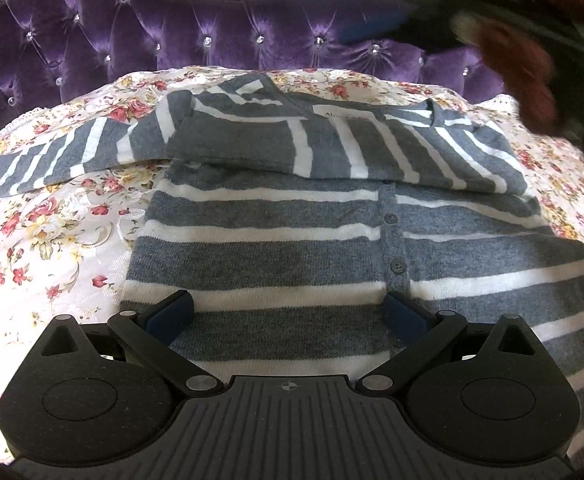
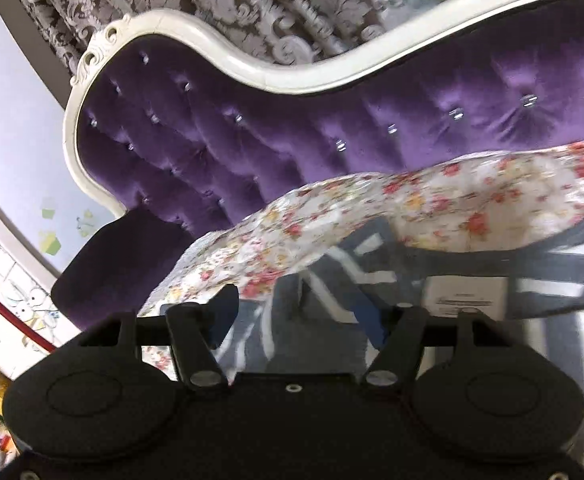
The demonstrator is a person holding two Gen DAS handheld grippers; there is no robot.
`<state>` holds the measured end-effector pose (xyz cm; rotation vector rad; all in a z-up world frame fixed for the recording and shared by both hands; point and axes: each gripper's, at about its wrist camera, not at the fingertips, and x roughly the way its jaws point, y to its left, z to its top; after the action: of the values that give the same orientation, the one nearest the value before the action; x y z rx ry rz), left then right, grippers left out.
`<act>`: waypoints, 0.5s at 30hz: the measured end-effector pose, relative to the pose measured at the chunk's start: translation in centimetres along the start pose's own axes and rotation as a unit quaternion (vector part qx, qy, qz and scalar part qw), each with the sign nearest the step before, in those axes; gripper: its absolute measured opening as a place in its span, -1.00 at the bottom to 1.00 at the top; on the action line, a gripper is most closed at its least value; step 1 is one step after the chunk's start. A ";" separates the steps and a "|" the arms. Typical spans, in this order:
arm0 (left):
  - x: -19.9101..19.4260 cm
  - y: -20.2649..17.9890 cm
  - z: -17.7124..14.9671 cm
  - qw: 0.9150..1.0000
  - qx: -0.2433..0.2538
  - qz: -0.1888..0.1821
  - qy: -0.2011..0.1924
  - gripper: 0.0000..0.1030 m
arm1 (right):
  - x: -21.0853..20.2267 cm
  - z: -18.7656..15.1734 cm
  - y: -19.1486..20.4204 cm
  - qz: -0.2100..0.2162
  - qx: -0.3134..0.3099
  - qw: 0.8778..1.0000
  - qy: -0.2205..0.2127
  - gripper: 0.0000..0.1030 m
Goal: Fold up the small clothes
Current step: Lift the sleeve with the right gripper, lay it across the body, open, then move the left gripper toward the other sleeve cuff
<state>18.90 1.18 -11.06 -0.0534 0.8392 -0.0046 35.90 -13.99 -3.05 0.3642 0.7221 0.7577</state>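
Note:
A grey cardigan with white stripes [image 1: 276, 216] lies flat on the floral bedspread [image 1: 52, 232], buttons down its front. Its right sleeve is folded across the chest [image 1: 371, 152]; the left sleeve [image 1: 52, 156] lies stretched out to the left. My left gripper [image 1: 288, 312] is open and empty just above the cardigan's lower hem. My right gripper [image 2: 303, 316] is open and empty, tilted, above the cardigan's collar and label [image 2: 467, 296]; this view is blurred. It also shows as a blur in the left wrist view [image 1: 531, 40] at the top right.
A purple tufted headboard [image 1: 172, 36] with a white frame stands behind the bed [image 2: 252, 128]. Patterned curtains [image 2: 232, 0] hang behind it. The bedspread stretches to the left of the cardigan.

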 end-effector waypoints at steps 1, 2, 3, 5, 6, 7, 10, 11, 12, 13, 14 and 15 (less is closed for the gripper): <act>0.0 0.0 0.0 1.000 0.000 0.001 0.000 0.99 | -0.9 -0.2 -0.7 -0.009 0.002 1.000 -0.008 0.33; 0.0 0.0 0.0 1.000 -0.001 0.001 0.000 0.99 | -1.8 -0.3 -1.5 -0.019 0.006 1.000 -0.015 0.33; 0.0 0.0 0.0 1.000 -0.002 0.001 0.000 0.99 | -2.8 -0.6 -2.4 -0.032 0.011 0.999 -0.023 0.33; 0.0 0.0 0.1 1.000 -0.002 0.002 0.001 0.99 | -4.4 -1.2 -4.3 -0.064 0.022 0.997 -0.036 0.33; 0.0 0.0 0.1 1.000 -0.001 0.002 0.001 0.99 | -5.0 -1.5 -5.3 -0.086 0.026 0.995 -0.041 0.33; 0.1 0.0 0.1 1.000 -0.001 0.002 0.002 0.99 | -5.6 -1.8 -6.4 -0.105 0.030 0.993 -0.042 0.33; 0.1 0.0 0.2 1.000 -0.002 0.002 0.002 0.99 | -6.5 -2.9 -10.4 -0.100 0.074 0.992 -0.030 0.33; 0.1 0.0 0.2 1.000 -0.002 0.003 0.002 0.99 | -6.5 -3.4 -11.8 -0.098 0.100 0.990 -0.023 0.33; 0.1 0.1 0.2 1.000 -0.002 0.003 0.002 0.99 | -6.7 -4.0 -13.0 -0.113 0.121 0.986 -0.020 0.33; 0.1 0.1 0.2 1.000 -0.003 0.004 0.001 0.99 | -6.9 -4.5 -14.0 -0.139 0.135 0.981 -0.017 0.33; 0.1 0.0 0.1 1.000 -0.003 0.004 0.001 1.00 | -7.2 -4.9 -14.7 -0.156 0.139 0.978 -0.018 0.26; 0.1 0.0 0.1 1.000 -0.003 0.004 0.001 1.00 | -7.6 -5.3 -15.1 -0.156 0.137 0.978 -0.028 0.19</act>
<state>19.08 1.23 -11.09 -0.0555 0.8417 0.0048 35.73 -29.59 -11.44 0.5058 0.8106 0.3496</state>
